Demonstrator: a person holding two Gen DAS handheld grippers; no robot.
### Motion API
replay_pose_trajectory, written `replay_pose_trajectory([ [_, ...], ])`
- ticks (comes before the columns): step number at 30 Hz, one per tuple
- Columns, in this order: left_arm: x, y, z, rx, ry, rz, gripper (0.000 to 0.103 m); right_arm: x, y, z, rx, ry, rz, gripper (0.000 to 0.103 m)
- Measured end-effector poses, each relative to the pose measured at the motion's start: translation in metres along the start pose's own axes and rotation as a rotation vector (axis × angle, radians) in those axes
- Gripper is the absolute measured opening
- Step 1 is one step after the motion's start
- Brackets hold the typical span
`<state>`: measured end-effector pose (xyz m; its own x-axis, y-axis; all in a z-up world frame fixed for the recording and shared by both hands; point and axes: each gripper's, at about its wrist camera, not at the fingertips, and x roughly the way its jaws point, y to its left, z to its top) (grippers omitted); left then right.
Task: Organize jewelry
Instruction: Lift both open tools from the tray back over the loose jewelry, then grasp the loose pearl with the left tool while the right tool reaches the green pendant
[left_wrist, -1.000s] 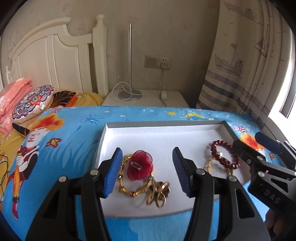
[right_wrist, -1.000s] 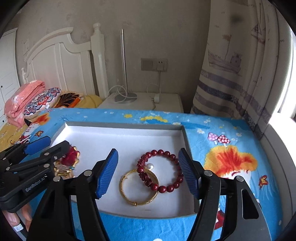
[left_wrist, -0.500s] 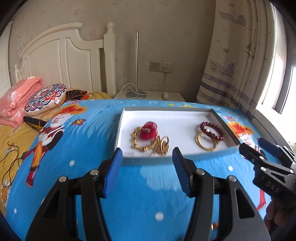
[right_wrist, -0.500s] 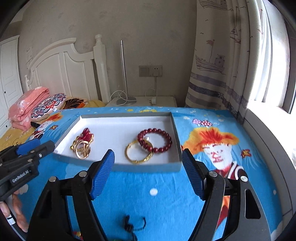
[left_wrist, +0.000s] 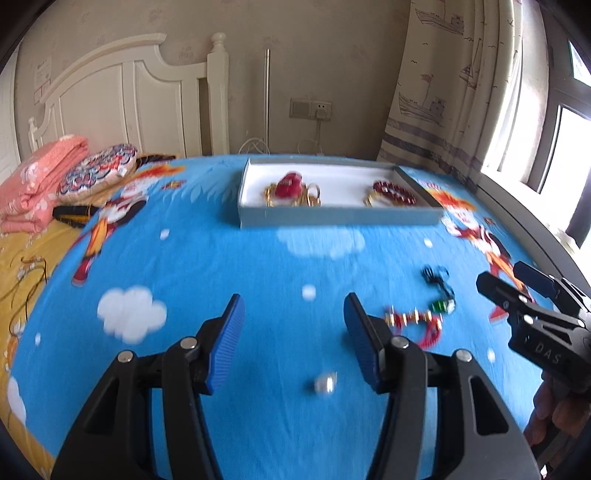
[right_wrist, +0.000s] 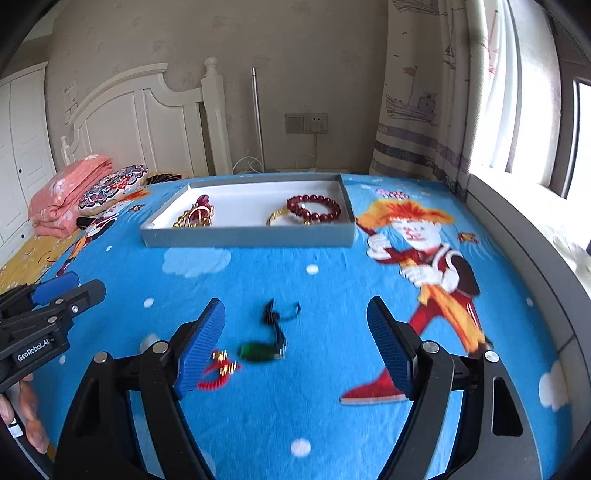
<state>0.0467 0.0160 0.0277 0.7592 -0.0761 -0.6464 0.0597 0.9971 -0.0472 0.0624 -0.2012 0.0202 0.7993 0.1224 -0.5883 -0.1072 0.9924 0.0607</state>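
A grey tray (right_wrist: 247, 236) with a white floor sits far back on the blue cartoon blanket. It holds a dark red bead bracelet (right_wrist: 314, 206), a gold bangle (right_wrist: 277, 218) and a red flower piece with gold rings (left_wrist: 290, 184). On the blanket nearer to me lie a green pendant (right_wrist: 258, 350) on a black cord (right_wrist: 275, 314), a red-and-gold bracelet (left_wrist: 413, 319) and a small silvery piece (left_wrist: 325, 382). My left gripper (left_wrist: 293, 332) is open and empty above the blanket. My right gripper (right_wrist: 295, 347) is opening, with the pendant lying untouched below its fingers.
Folded pink bedding (left_wrist: 33, 184) and a patterned cushion (left_wrist: 98, 175) lie at the left by the white headboard. A curtain (right_wrist: 424, 110) and window ledge run along the right. A hand (right_wrist: 22, 421) holds the left gripper's handle.
Both grippers have drawn back from the tray, which now looks small and far. The loose pendant, bracelet and silvery piece came into view. The right jaws stand wider.
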Motion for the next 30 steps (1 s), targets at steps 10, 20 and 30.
replay_pose_trajectory([
  [10,0.011,-0.003,-0.046,0.006,0.09,-0.036,0.033,-0.012,0.005,-0.021,-0.04,-0.014,-0.009,0.074],
  [20,0.018,-0.011,-0.044,0.049,0.076,-0.044,0.025,-0.006,0.012,-0.019,-0.074,0.008,-0.01,0.074],
  [30,0.021,-0.021,-0.046,0.124,0.042,-0.018,0.014,0.001,0.01,-0.016,-0.063,0.025,0.0,0.074],
])
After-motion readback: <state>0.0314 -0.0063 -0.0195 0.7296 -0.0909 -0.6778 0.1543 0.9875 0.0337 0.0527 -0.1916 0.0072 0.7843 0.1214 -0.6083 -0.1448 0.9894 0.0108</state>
